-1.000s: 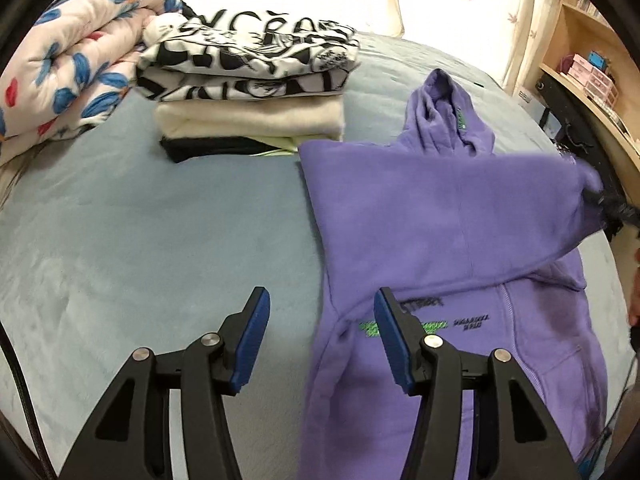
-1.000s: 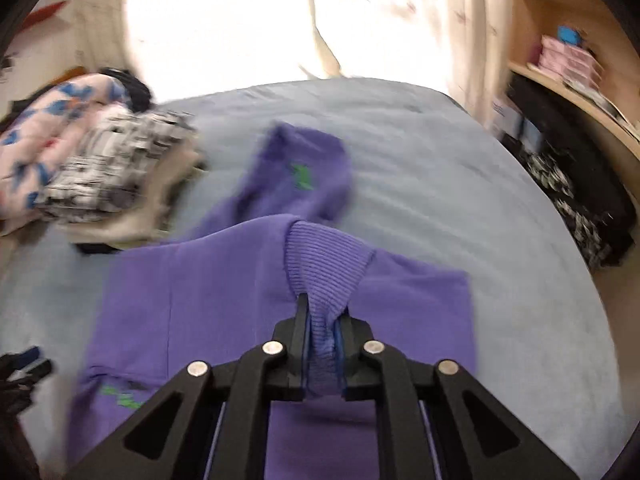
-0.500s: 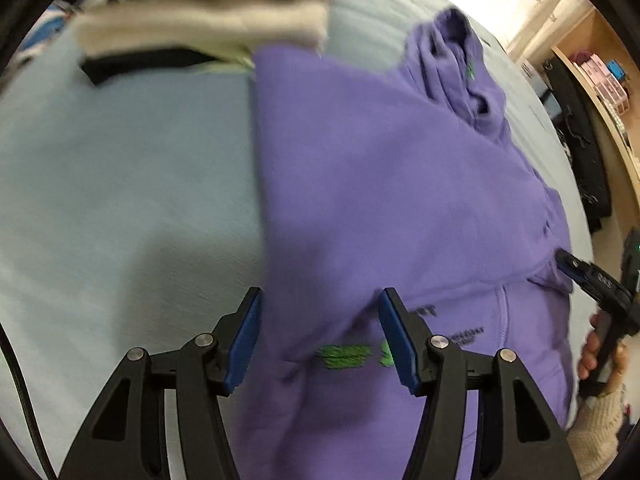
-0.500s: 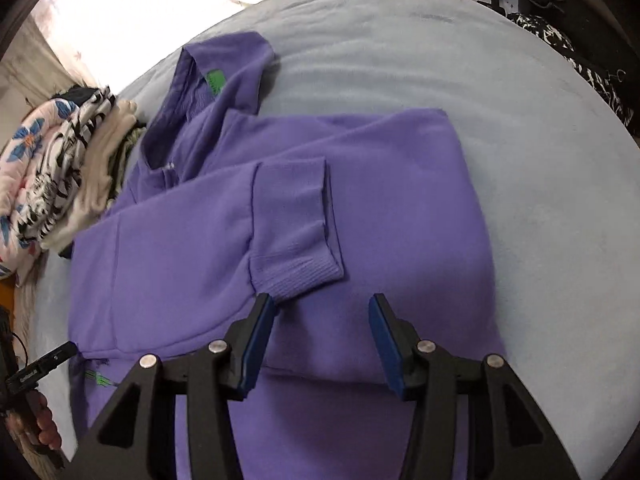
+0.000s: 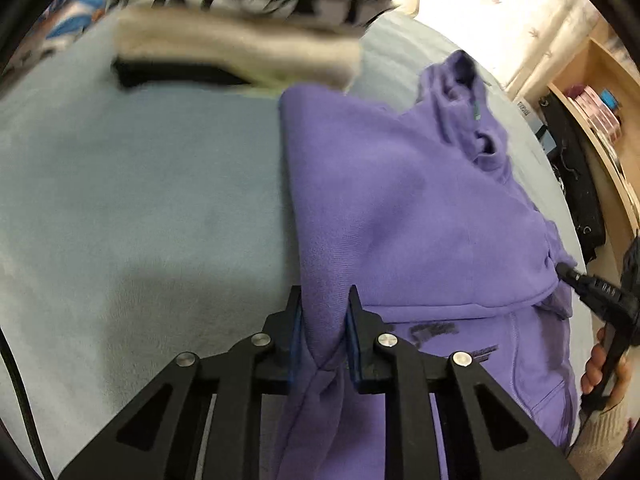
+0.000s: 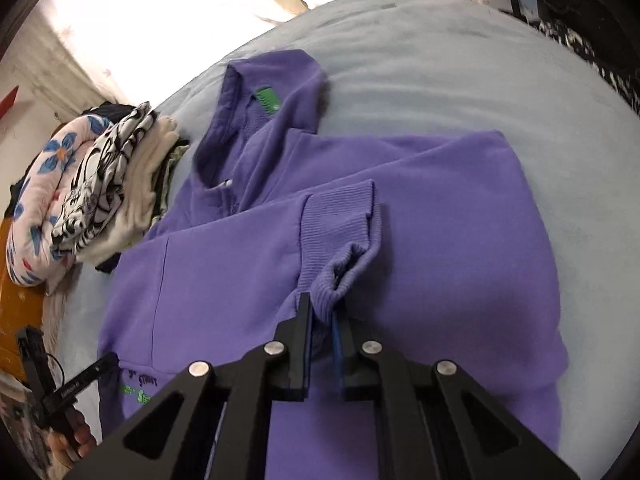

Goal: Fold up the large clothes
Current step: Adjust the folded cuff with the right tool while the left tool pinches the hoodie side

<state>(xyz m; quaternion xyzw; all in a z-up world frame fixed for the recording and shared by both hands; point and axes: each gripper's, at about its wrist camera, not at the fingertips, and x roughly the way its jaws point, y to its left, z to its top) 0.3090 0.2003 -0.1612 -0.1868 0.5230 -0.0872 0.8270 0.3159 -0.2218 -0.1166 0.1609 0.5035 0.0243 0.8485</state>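
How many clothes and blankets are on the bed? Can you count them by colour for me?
Purple: 1, the hoodie, spread on the bed
Black-and-white patterned: 1, top of the folded stack
Cream: 1, folded under it
Black: 1, bottom of the stack
Floral pink, blue flowers: 1, the rolled quilt
Total: 5 that I can tell apart

The stack of folded clothes (image 5: 240, 36) is smeared by motion blur in the left wrist view, its black-and-white pattern unreadable. The hoodie's (image 5: 420, 208) lower hem runs off the bottom edge, and its green lettering (image 6: 138, 394) is too small to read.
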